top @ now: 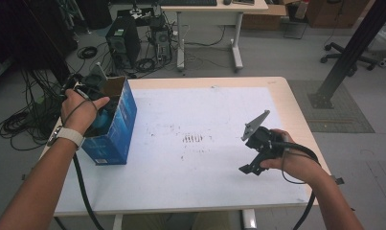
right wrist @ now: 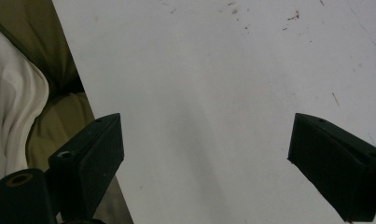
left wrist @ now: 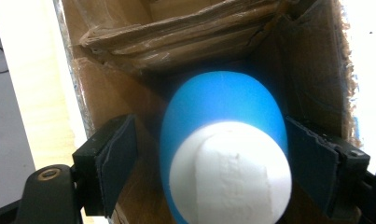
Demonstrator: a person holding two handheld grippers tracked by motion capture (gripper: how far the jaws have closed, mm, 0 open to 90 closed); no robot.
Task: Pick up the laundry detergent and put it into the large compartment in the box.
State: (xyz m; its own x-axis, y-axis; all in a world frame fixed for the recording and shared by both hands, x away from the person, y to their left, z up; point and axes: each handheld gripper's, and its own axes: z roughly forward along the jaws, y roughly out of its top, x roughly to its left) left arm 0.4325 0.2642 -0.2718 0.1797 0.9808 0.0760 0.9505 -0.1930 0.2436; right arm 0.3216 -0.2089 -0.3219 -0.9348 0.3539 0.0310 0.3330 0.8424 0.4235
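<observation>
Most of the work is judged to be done: the blue box (top: 115, 125) is stood at the left edge of the tabletop (top: 200, 158) with its top open, and the blue-and-white egg-shaped object (left wrist: 225, 154) is already seen down inside its cardboard walls. What is left, as far as can be judged, is for the left claw (left wrist: 209, 168) to be drawn back out of the box.

In the left gripper view the egg-shaped object is seen between the two pads of the left claw, with a gap visible on either side, so it is taken as let go rather than clamped. Its long axis is laid along the claw's line of sight, the white end turned toward the camera and the blue end pointed deeper into the box.

The right claw (right wrist: 204, 163) is held apart, with nothing between its pads, above bare tabletop well to the right of the box.
</observation>
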